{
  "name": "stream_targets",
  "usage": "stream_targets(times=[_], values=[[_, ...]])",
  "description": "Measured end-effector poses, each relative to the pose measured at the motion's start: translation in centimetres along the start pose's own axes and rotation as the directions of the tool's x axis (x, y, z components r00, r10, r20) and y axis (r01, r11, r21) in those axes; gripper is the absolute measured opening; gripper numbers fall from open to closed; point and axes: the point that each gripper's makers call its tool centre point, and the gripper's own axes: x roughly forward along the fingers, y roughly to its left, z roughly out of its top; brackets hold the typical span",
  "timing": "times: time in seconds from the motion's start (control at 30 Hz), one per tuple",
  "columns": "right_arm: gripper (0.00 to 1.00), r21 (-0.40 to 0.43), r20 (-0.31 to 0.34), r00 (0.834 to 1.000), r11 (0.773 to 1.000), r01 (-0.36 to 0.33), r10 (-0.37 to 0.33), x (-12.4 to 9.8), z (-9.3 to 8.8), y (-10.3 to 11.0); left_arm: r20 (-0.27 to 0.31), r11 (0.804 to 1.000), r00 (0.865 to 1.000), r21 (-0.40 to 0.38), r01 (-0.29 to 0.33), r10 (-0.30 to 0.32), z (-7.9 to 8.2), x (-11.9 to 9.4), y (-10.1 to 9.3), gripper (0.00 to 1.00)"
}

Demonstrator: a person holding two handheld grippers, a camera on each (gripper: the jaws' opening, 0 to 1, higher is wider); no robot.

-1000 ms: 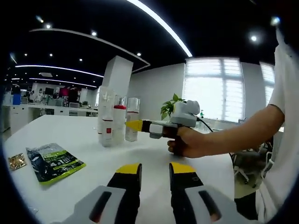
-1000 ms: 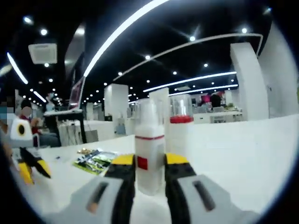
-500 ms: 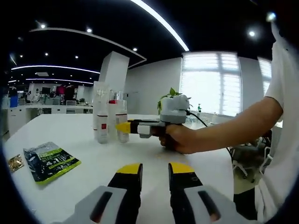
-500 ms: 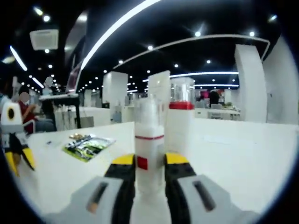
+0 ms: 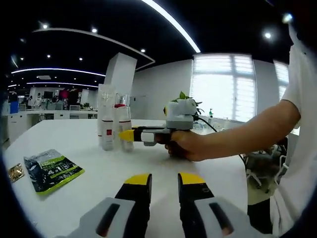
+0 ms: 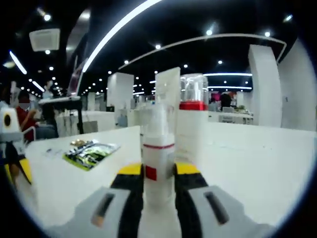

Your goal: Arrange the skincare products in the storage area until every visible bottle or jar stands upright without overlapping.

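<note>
1. The right gripper [image 6: 158,173] has its yellow-padded jaws pressed against both sides of a white bottle [image 6: 157,158], a slim cylinder with a thin red band, a small red square label and a clear, glossy cap. The bottle stands upright on the smooth white table [image 6: 257,158].
2. Just behind that bottle stand a second bottle [image 6: 193,124], with a red collar under a clear domed cap, and a tall white carton [image 6: 168,94] with flat faces and sharp edges.
3. In the left gripper view the right gripper [image 5: 130,135] reaches in from the right, held by a hand [image 5: 185,145], its yellow tip against the cluster of bottles [image 5: 115,128] standing well in from the table's near edge.
4. The left gripper [image 5: 164,186] hovers low over the table [image 5: 99,183] with its yellow-tipped, grey-bodied jaws parted and nothing between them.
5. A flat, shiny green-and-black sachet [image 5: 52,170] lies toward the table's left edge, with a small golden packet [image 5: 16,171] beside it, closer to that edge.
6. A leafy potted plant [image 5: 185,99] shows behind the gripper, before bright windows.
</note>
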Motion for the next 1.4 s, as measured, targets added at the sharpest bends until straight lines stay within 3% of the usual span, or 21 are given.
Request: stream_targets(times=[0.17, 0.4, 0.53, 0.73, 1.1, 1.17, 1.2, 1.4], values=[[0.21, 0.028, -0.011, 1.000, 1.000, 0.006, -0.005, -0.3, -0.2, -0.3, 0.019, 1.000, 1.000, -0.012, 0.009, -0.009, 0.3, -0.1, -0.1, 0.22], [0.21, -0.003, -0.015, 1.000, 1.000, 0.020, -0.020, 0.0, -0.3, -0.6, 0.021, 1.000, 1.000, -0.009, 0.005, -0.005, 0.3, -0.1, -0.1, 0.22], [0.21, -0.001, -0.017, 0.996, 0.996, 0.085, -0.085, 0.2, -0.3, -1.5, 0.021, 1.000, 1.000, -0.006, 0.003, -0.003, 0.3, -0.1, 0.0, 0.22], [0.22, -0.013, -0.015, 0.993, 0.993, 0.118, -0.118, 0.6, -0.3, -2.1, 0.018, 1.000, 1.000, -0.005, 0.001, -0.001, 0.3, -0.1, 0.0, 0.22], [0.22, -0.033, -0.016, 0.992, 0.992, 0.123, -0.124, 0.8, -0.4, -2.4, 0.013, 1.000, 1.000, -0.001, 0.001, -0.001, 0.2, -0.1, 0.0, 0.22], [0.22, -0.052, -0.035, 0.992, 0.991, 0.122, -0.124, 0.8, -0.7, -2.5, 0.012, 1.000, 1.000, 0.002, 0.001, -0.001, 0.2, -0.1, 0.0, 0.22], [0.23, -0.072, -0.074, 0.989, 0.990, 0.120, -0.125, 0.8, -1.4, -2.4, 0.012, 1.000, 1.000, 0.003, 0.001, -0.001, 0.2, -0.1, 0.0, 0.22], [0.30, -0.076, -0.076, 0.991, 0.992, 0.100, -0.106, 0.7, -1.4, -1.8, 0.009, 1.000, 1.000, -0.001, -0.001, 0.001, 0.1, -0.1, 0.1, 0.22]])
